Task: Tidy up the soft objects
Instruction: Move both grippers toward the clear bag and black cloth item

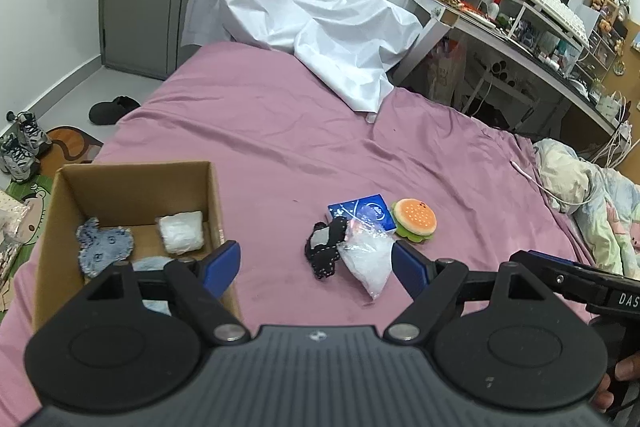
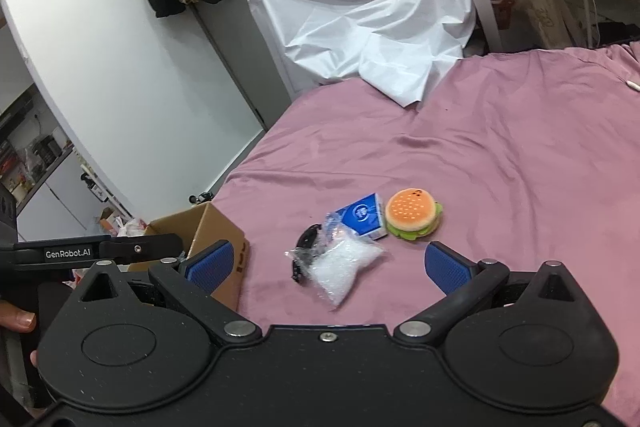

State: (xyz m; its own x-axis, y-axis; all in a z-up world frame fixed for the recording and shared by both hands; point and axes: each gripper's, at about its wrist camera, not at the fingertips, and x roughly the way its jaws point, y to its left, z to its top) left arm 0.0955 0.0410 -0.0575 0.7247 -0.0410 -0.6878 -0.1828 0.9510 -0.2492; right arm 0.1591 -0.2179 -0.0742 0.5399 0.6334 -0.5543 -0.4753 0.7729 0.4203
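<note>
**Both grippers empty above the bed, four soft items left outside the box**

Blue-padded fingers (image 1: 221,267) of the left gripper (image 1: 316,267) are spread wide, nothing between them; it hovers over the pink bedsheet (image 1: 260,131), the left finger overlapping the near corner of the brown cardboard box (image 1: 136,183). Right gripper (image 2: 328,265) is also spread wide and empty, aimed at the loose pile.

Box holds a blue denim fabric piece (image 1: 105,243), a white plastic-wrapped pad (image 1: 181,231) against the right wall, and a pale blue cloth partly hidden behind the left finger.

Pile lies on the sheet to the right of the box, apart from it: clear plastic bag of white granules (image 2: 343,269) nearest the grippers, lying over a black stitched fabric piece (image 1: 326,250); blue tissue pack (image 2: 362,215) just behind the bag, touching it; orange-and-green plush hamburger (image 2: 412,213) beside the pack, seemingly touching.

Handling, as judgement: the bag is probably light but floppy, with slick film and shifting contents. A pinch across the filled middle should hold better than one on the loose twisted neck, which may slip. The plush is light and squashy; grip across bun edges. The tissue pack gives a little; take it across the short sides. The black fabric is limp and partly pinned under the bag, so the bag likely goes first.
</note>
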